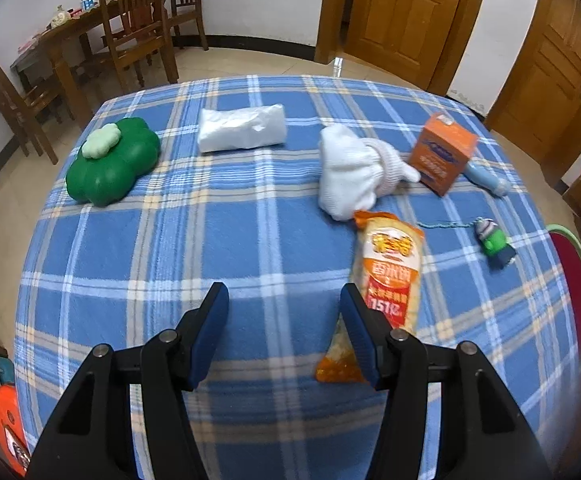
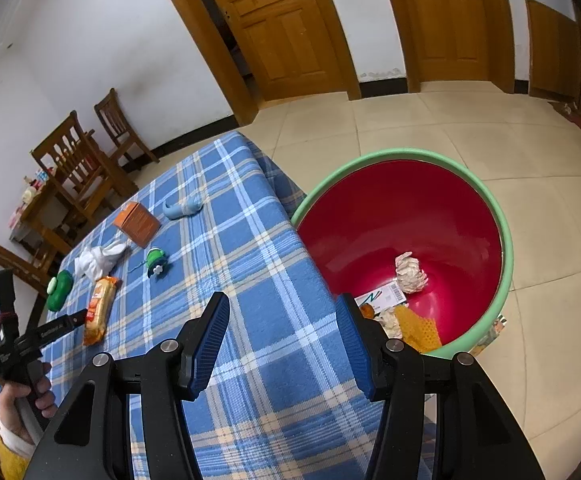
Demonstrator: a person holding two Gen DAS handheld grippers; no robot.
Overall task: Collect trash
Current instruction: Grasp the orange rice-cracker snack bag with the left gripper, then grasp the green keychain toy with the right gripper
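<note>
- My left tongs (image 1: 284, 312) stand apart and empty, low over the worktop (image 1: 170, 240); the right-hand pad sits just beside the snack wrapper (image 1: 386, 272), not around it.
- My right tongs (image 2: 282, 320) are likewise apart and empty, held over the worktop corner next to the bin (image 2: 506, 240).
- The bin stands on the floor against the worktop edge. It already holds a crumpled wad (image 2: 410, 274), a card and some yellow mesh.
- The wrapper lies flat, long axis toward me, near the white cloth (image 1: 354, 168). An orange box (image 1: 442, 152), a green toy (image 1: 494, 240), a tissue pack (image 1: 242, 128) and a green case (image 1: 114, 160) lie farther off.
- Risk: the wrapper is thin and slick. Closing from the present offset would, in my judgement, push it sideways instead of pinching it.
- Risk: a low approach could snag the plaid blanket and drag neighbouring items with it.
- Risk: which remaining items count as trash is unclear; the box or cloth could be binned wrongly.
- Risk: a light wrapper released short of the rim may fall to the floor.
</note>
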